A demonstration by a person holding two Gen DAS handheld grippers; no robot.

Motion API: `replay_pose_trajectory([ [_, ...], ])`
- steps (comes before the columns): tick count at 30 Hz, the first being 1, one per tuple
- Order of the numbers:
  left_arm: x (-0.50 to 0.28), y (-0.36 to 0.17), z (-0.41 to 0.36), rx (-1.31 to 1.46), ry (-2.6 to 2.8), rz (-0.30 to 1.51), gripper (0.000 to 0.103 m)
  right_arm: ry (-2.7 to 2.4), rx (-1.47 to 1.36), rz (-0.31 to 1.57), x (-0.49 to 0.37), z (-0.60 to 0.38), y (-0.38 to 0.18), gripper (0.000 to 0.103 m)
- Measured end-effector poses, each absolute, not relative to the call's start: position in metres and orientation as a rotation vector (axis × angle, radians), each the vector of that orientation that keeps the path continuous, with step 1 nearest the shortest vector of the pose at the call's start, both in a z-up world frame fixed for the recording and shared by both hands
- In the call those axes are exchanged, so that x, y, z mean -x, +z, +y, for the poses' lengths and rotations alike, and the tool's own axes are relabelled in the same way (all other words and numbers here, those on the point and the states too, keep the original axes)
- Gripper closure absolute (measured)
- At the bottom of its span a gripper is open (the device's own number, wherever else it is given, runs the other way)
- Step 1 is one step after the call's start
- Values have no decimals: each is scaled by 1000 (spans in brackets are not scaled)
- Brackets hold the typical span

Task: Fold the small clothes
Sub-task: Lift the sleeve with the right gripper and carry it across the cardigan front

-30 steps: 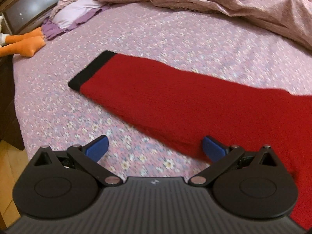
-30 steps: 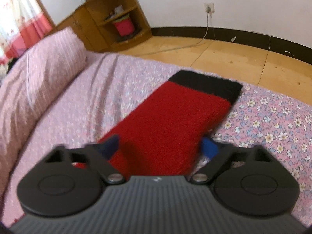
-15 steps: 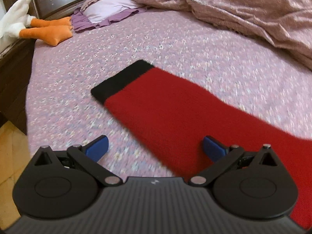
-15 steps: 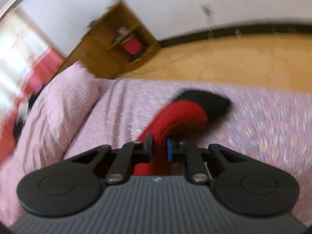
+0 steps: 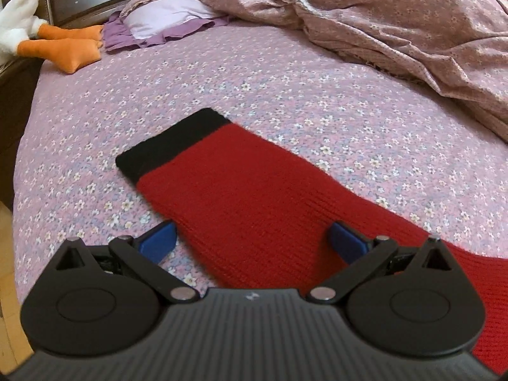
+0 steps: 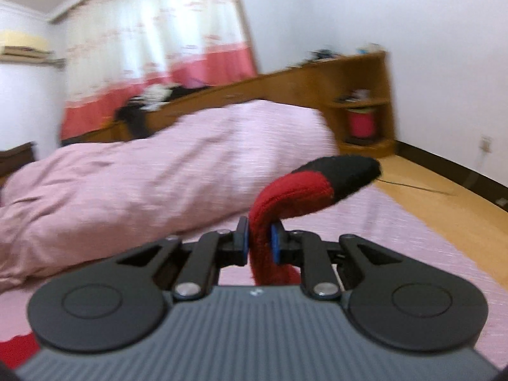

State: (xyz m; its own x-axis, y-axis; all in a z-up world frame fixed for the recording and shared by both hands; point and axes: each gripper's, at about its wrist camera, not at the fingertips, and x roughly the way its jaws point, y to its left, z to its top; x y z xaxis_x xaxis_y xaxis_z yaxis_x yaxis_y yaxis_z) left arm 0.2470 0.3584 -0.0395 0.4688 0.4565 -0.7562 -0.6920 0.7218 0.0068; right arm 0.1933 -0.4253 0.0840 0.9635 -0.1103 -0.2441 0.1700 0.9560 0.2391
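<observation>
So the right gripper (image 6: 259, 242) has just been closing and is now clamped on one end of the red knit garment (image 5: 254, 209). In the right wrist view its blue pads (image 6: 275, 243) pinch the red fabric between them, and the black cuff (image 6: 352, 174) curls up and flops over above the jaws, lifted clear of the bed (image 6: 397, 222). The left gripper (image 5: 252, 243) is wide open with nothing pinched. One blue fingertip (image 5: 158, 242) is over the flowered sheet just off the garment's edge, and the other sits over the red knit. From the left wrist view the other end lies flat on the bed (image 5: 95, 127), its black band (image 5: 173, 143) pointing toward the bed's left edge, where a plush toy with orange feet (image 5: 73, 52) rests near the corner. A rumpled pink duvet (image 5: 397, 22) is piled along the far side, with a lilac pillow (image 5: 165, 20) beside it.
</observation>
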Motion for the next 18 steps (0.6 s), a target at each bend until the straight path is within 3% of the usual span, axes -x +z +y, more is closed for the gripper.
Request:
replay_pose_trajectory([
  [9, -245, -41, 363, 342, 685, 800, 0, 157, -160, 231, -198, -298, 83, 87],
  [18, -244, -41, 365, 325, 638, 804, 0, 219, 146, 415, -224, -198, 25, 86],
])
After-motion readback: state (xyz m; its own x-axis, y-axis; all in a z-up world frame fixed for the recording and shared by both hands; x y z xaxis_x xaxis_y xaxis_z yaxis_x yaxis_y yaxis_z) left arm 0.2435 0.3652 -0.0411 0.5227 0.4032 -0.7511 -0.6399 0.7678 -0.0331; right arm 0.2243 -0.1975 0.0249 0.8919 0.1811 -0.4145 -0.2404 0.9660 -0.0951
